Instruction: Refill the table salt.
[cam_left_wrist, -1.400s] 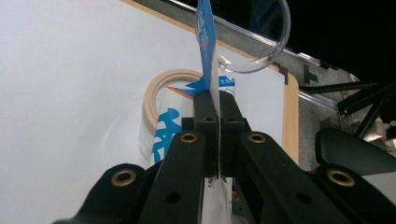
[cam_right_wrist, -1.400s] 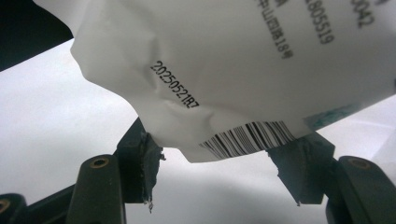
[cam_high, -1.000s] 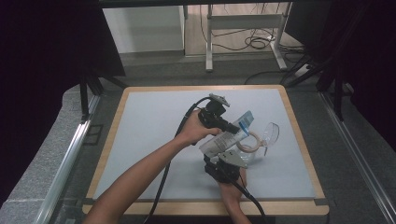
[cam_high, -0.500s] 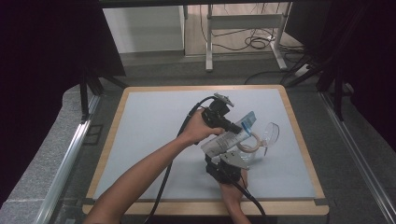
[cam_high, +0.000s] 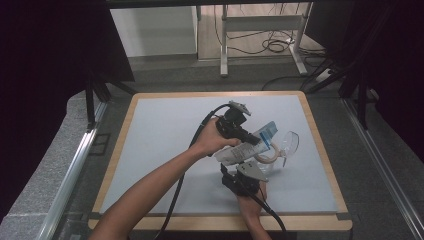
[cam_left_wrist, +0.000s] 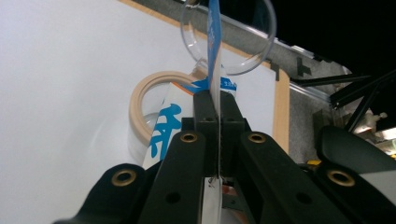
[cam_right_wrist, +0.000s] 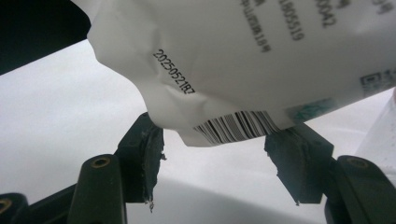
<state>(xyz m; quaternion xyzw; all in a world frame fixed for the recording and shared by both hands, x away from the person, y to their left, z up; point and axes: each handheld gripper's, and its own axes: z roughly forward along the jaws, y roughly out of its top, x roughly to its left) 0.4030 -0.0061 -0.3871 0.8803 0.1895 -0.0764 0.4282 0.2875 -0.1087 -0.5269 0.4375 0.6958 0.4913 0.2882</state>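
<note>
1. The left gripper (cam_high: 246, 135) is sitting over the middle of the table (cam_high: 150, 135), with the person's left hand (cam_high: 212, 142) wrapped around its body.
2. Its jaws are pressing together on the flat sealed edge of the pouch (cam_high: 247, 147); in the left gripper view the blue-and-white edge is standing on end in the narrow slit between the two fingers (cam_left_wrist: 205, 105).
3. The pouch is hanging tilted off the table, its blue end pointing toward 1 o'clock and its white body running down toward 7 o'clock.
4. The right gripper (cam_high: 245, 172) is sitting just below the pouch, at 6 o'clock from the left gripper, held by the right hand (cam_high: 250, 202).
5. Its jaws are standing spread, one finger (cam_right_wrist: 142, 154) on each side of the pouch's lower corner; the barcode end (cam_right_wrist: 238, 126) is lying between them, touching or nearly touching the pads.
6. A beige ring (cam_high: 267, 155) is lying on the table under the pouch, at 3 o'clock from the right gripper.
7. A clear cup (cam_high: 289, 145) is lying on its side just beside the ring, at 2 o'clock from it.
8. In the left gripper view the ring (cam_left_wrist: 140, 100) is showing at 10 o'clock from the jaws and the cup's rim (cam_left_wrist: 266, 46) at 12 o'clock.
</note>
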